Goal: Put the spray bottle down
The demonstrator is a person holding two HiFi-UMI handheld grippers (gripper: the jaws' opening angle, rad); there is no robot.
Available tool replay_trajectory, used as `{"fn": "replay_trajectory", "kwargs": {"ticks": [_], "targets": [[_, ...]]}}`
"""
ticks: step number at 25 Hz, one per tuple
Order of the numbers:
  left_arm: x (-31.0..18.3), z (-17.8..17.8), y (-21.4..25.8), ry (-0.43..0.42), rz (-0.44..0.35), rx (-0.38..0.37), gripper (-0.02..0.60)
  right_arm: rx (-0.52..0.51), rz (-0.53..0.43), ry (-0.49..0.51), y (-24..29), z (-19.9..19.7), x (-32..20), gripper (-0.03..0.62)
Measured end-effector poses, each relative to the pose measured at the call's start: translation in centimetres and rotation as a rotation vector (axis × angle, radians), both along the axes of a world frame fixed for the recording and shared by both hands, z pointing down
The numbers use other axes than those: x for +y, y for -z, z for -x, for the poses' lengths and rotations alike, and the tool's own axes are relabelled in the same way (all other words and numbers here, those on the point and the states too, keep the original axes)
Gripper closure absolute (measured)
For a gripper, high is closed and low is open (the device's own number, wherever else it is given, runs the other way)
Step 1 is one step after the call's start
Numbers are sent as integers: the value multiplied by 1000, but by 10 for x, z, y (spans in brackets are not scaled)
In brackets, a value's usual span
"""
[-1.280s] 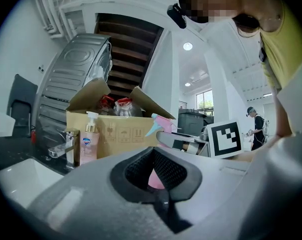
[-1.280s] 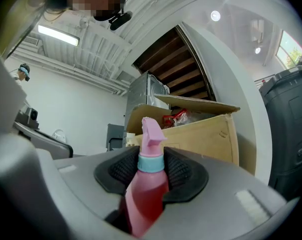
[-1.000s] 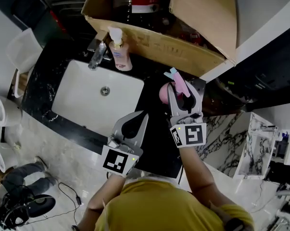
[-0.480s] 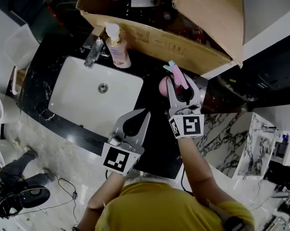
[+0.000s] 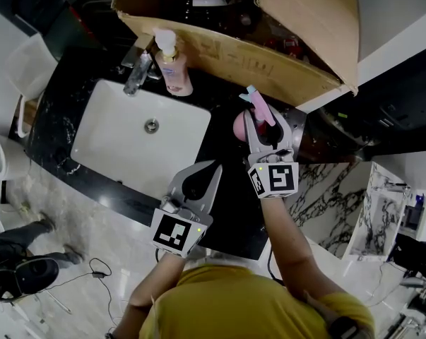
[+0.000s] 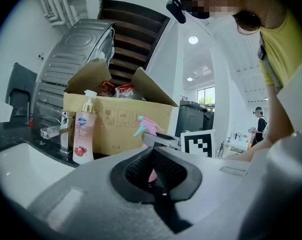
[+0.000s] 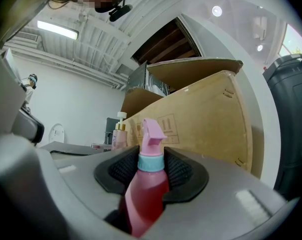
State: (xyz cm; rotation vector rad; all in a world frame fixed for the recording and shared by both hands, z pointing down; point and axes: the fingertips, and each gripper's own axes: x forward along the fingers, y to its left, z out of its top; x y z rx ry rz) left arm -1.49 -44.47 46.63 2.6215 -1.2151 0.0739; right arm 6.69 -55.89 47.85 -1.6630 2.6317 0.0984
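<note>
Gripping pink spray bottle [image 7: 146, 189] mid-body, upright, in fingers of right gripper [image 5: 269, 128]; just right of sink [image 5: 114, 141], over counter [image 5: 227, 214]. Left gripper [image 5: 204, 174] fingers closed, empty. Likely light, smooth, squashy plastic; hold body, not trigger.

I seem to be working at a washroom vanity: a white rectangular basin [image 5: 117, 150] sunk in a black marble bench [image 5: 61, 119], a chrome tap [image 5: 137, 76] and a pink pump bottle of hand wash [image 5: 174, 73] at upper left, and pale marble floor [image 5: 64, 217] at lower left.

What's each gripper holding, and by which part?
The right gripper grips the pink spray bottle by its body, below the blue collar. The left gripper holds nothing.
</note>
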Motion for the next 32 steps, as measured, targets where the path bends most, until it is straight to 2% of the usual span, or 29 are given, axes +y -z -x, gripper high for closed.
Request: {"fn": "replay_trajectory", "kwargs": {"ticks": [3, 6, 8, 15, 17, 21, 23, 25, 32], "targets": [[2, 0, 1, -2, 1, 5, 583, 0, 44, 12, -6, 0, -2, 428], [7, -2, 4, -10, -5, 8, 583, 11, 88, 15, -12, 0, 2, 357], [9, -3, 6, -15, -8, 10, 583, 18, 107, 8, -15, -2, 8, 338], [23, -8, 16, -27, -16, 35, 583, 23, 172, -53, -20, -25, 52, 336], [30, -10, 19, -34, -21, 39, 583, 30, 181, -73, -18, -33, 69, 378], [46, -13, 26, -44, -32, 42, 583, 50, 175, -105, -6, -45, 103, 521], [55, -16, 30, -54, -42, 41, 583, 57, 165, -122, 3, -50, 118, 570], [62, -18, 35, -63, -54, 39, 583, 59, 158, -139, 14, -55, 133, 594], [92, -14, 56, -47, -104, 26, 583, 50, 140, -170, 55, -61, 190, 594]]}}
